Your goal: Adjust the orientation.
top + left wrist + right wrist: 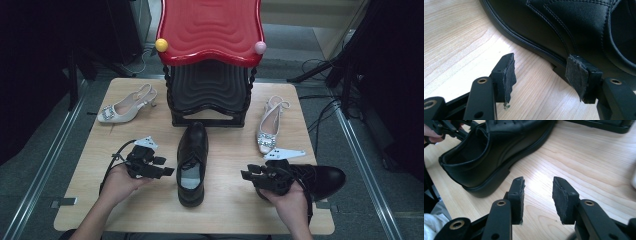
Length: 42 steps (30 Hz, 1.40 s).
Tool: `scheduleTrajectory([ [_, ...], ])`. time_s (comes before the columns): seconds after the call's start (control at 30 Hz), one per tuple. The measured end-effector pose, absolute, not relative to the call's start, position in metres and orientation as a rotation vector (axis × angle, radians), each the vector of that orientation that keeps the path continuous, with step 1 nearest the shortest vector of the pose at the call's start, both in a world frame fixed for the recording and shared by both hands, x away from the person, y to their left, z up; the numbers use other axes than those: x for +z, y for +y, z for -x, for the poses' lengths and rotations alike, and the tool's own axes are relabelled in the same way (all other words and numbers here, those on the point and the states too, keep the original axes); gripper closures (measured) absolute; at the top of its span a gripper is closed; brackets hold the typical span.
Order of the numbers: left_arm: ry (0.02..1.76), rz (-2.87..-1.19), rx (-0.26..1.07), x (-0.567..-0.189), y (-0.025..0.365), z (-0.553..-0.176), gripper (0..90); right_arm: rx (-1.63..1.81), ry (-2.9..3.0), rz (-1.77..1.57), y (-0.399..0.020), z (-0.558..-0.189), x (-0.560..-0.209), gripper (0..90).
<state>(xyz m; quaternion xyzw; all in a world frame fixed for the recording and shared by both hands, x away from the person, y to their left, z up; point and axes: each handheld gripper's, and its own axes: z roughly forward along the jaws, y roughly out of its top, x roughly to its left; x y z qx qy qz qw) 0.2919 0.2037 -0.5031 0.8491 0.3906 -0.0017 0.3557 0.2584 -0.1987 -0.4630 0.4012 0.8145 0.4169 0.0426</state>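
While your L gripper [167, 171] & R gripper [246, 175] both gape empty, black leather shoe [192, 162] sits upright betw them, glossy, grey insole.

A black leather lace-up shoe [192, 162] stands upright on its sole at the middle of the wooden surface [225, 200], toe pointing away from the person, heel toward the near edge, its grey insole showing. Its mate, a second black leather shoe [322, 178], lies crosswise at the right near edge, toe pointing right.
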Motion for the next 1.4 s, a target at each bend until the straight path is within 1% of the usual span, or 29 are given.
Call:
scheduleTrajectory([
  [0.13,1.009,-2.197,-0.006,-0.503,0.203,-0.293,40.5,1.252,2.478,-1.231,-0.207,-0.256,-0.459,66.4],
  [0.4,1.004,-2.177,-0.013,-0.504,0.201,-0.298,40.7,1.194,2.437,-1.286,-0.228,-0.242,-0.454,68.8],
  [0.6,0.998,-2.201,-0.012,-0.503,0.198,-0.303,40.8,1.186,2.387,-1.315,-0.245,-0.228,-0.445,68.6],
  [0.77,1.001,-2.204,-0.013,-0.504,0.198,-0.305,41.0,1.133,2.382,-1.356,-0.253,-0.225,-0.448,68.5],
  [0.97,1.003,-2.202,-0.012,-0.504,0.197,-0.305,41.1,1.051,2.435,-1.422,-0.242,-0.236,-0.474,69.1],
  [1.07,1.002,-2.203,-0.012,-0.504,0.198,-0.306,41.1,1.031,2.451,-1.421,-0.237,-0.241,-0.478,70.6],
  [1.1,1.002,-2.202,-0.012,-0.504,0.198,-0.306,41.1,0.974,2.472,-1.438,-0.229,-0.246,-0.483,71.1],
  [1.27,1.006,-2.203,-0.011,-0.504,0.198,-0.306,41.0,0.982,2.481,-1.495,-0.227,-0.251,-0.487,71.8],
  [1.33,1.008,-2.203,-0.01,-0.504,0.197,-0.306,41.1,0.981,2.478,-1.506,-0.227,-0.251,-0.486,74.2],
  [1.4,1.008,-2.203,-0.01,-0.504,0.197,-0.306,41.1,0.958,2.459,-1.508,-0.225,-0.249,-0.484,78.5],
])
